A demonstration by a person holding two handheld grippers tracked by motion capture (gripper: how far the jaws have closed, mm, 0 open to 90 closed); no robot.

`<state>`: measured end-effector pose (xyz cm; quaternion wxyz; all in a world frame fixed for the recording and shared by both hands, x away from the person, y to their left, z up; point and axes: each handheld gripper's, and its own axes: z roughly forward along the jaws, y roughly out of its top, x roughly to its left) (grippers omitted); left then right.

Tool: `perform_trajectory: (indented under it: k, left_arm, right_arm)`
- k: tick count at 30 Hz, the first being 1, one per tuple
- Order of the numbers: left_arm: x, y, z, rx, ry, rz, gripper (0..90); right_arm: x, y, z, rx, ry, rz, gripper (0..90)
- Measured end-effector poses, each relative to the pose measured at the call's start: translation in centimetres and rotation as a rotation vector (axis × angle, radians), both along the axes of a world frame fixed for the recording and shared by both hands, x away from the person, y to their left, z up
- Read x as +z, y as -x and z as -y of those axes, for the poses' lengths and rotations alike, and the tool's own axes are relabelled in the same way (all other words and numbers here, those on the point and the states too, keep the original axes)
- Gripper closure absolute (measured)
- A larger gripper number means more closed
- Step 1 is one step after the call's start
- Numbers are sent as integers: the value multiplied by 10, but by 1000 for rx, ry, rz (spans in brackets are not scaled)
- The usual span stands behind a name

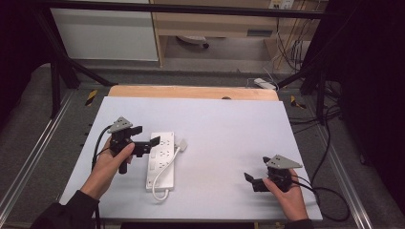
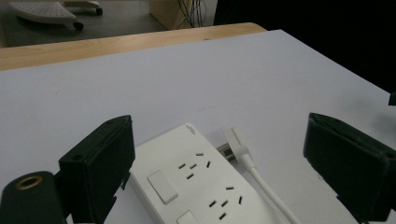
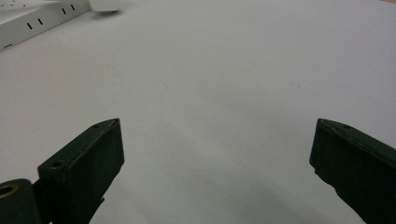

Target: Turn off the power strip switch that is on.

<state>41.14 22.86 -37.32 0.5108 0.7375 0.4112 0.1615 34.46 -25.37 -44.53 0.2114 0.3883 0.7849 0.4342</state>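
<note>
A white power strip [image 1: 161, 160] lies lengthwise on the white mat, left of centre. Its white cable [image 1: 165, 183] loops round from the near end, and its plug [image 1: 182, 144] rests on the mat beside the strip's right side. My left gripper [image 1: 147, 136] is open and held at the strip's far left end, jaws pointing right over it. In the left gripper view the power strip [image 2: 196, 186] and the plug [image 2: 236, 142] sit between the wide jaws of the left gripper [image 2: 219, 123]. My right gripper [image 1: 255, 169] is open at the near right with nothing between its jaws, and in its own view the right gripper [image 3: 218, 123] faces bare mat, with the power strip [image 3: 37, 23] far off.
The white mat [image 1: 224, 129] covers a wooden table [image 1: 191, 92] whose far edge shows. Black frame legs [image 1: 57, 71] stand at both far corners. Another power strip [image 1: 264, 84] and cables [image 1: 329, 143] lie on the floor to the right.
</note>
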Motion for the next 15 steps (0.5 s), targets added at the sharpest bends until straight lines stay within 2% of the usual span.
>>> perform_trajectory:
  k: [15]
  left_arm:
    - [13,16,-14,-1,1,8,61]
  right_arm:
    - [0,0,0,0,0,-2,34]
